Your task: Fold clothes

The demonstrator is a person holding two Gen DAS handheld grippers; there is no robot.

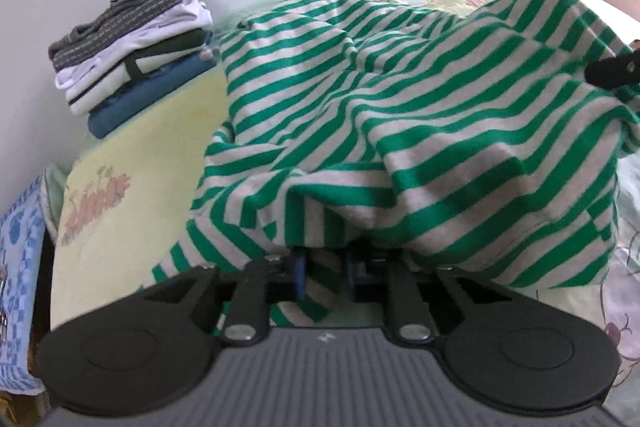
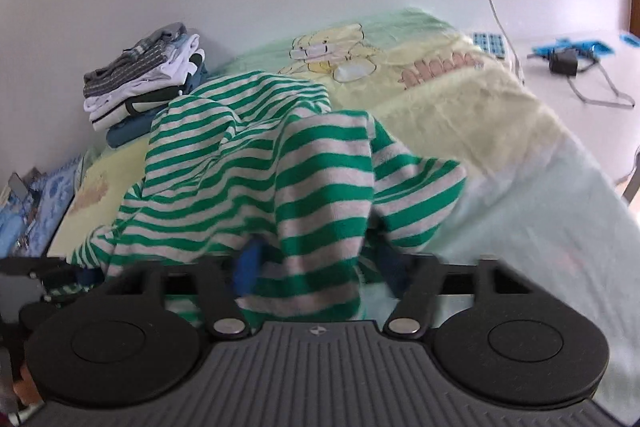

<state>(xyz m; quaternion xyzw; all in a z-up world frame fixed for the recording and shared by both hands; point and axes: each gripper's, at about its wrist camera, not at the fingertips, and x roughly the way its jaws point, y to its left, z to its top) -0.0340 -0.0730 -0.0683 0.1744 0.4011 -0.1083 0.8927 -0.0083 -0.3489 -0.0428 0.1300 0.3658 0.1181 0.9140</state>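
Green-striped garment (image 1: 420,131) pinched in both my hand-held grippers, left (image 1: 326,273) and right (image 2: 316,275), nearly closed, draped over the bed (image 2: 460,107) for folding.

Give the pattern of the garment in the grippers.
Green and pale grey stripes on the garment, best in the left wrist view.

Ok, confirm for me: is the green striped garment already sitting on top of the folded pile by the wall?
No, the striped garment lies crumpled on the bed beside the folded pile.
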